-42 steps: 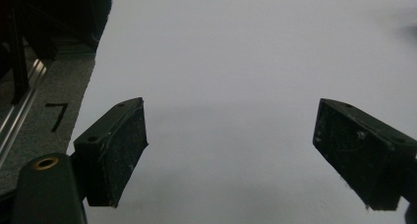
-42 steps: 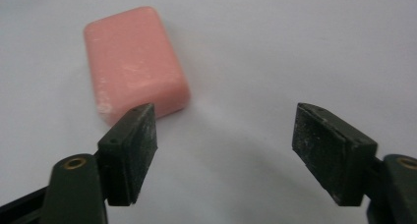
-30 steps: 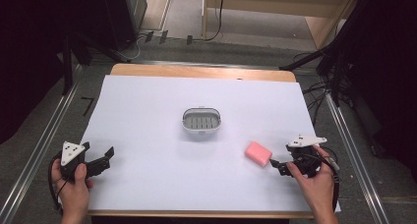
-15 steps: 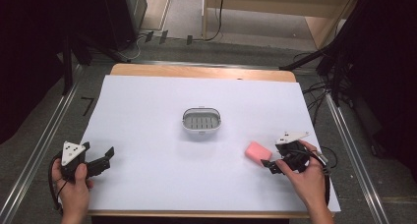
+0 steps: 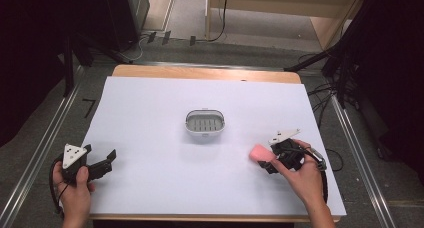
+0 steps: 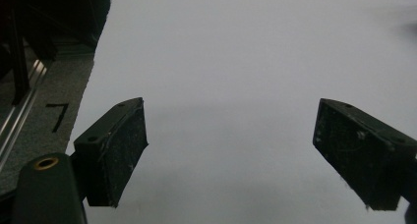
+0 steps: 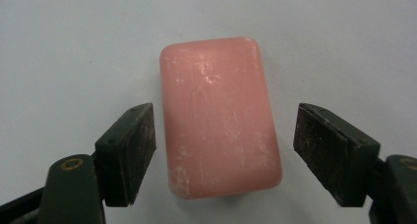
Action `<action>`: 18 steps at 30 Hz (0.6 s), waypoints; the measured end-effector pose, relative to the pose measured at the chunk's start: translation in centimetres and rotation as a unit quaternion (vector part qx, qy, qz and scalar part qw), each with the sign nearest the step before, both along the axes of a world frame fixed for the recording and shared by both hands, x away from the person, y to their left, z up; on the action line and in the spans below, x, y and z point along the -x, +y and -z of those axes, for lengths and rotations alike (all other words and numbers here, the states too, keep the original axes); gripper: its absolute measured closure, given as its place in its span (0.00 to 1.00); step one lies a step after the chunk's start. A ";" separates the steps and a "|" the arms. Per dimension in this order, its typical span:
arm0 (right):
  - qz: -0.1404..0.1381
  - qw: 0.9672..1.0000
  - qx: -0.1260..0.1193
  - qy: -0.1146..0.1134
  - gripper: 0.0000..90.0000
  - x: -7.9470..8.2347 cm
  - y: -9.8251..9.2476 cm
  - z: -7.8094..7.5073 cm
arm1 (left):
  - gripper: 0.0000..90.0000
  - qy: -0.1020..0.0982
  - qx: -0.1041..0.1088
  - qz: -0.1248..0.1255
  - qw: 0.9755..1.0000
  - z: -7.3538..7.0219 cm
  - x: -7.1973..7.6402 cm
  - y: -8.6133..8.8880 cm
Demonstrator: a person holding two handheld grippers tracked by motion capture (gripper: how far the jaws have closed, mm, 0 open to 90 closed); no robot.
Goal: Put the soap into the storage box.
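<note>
A pink bar of soap (image 5: 260, 152) lies flat on the white table sheet at the right. My right gripper (image 5: 270, 160) is open right behind it, its jaws reaching along both sides of the soap's near half. In the right gripper view the soap (image 7: 220, 116) sits between the two pads without touching either. A grey soap dish (image 5: 205, 124) with a slotted floor stands empty at the table's middle. At the front left, my left gripper (image 5: 102, 160) rests open on the sheet. In the left gripper view its jaws are wide apart over bare white sheet.
The white sheet (image 5: 165, 188) covers the wooden table, with a strip of wood showing at the far edge. Metal rails (image 5: 45, 148) run along the floor on both sides. Cables (image 5: 325, 95) lie on the floor at the right.
My right gripper has moved left toward the soap, so its open jaws now flank the bar. The left gripper has stayed in place.
</note>
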State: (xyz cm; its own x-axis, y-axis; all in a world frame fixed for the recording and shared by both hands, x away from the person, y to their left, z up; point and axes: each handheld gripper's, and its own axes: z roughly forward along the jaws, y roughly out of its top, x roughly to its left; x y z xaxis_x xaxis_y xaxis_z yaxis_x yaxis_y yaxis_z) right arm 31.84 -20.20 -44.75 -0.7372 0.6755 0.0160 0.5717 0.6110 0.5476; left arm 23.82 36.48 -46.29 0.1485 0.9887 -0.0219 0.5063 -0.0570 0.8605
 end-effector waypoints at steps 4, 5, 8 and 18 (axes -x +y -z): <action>-0.006 1.000 0.007 0.004 0.29 -0.4 0.5 0.3 | 0.15 0.000 0.000 0.000 1.000 0.0 0.0 0.0; -0.007 1.000 0.007 0.006 0.30 -0.4 0.6 0.4 | 0.15 0.000 0.000 0.000 1.000 0.0 0.0 0.0; -0.007 1.000 0.012 0.010 0.31 -0.6 0.9 0.6 | 0.15 0.000 0.000 0.000 1.000 0.0 0.0 0.0; -0.010 1.000 0.020 0.020 0.38 -0.9 1.3 1.1 | 0.15 0.000 0.000 -0.001 1.000 0.0 0.0 0.0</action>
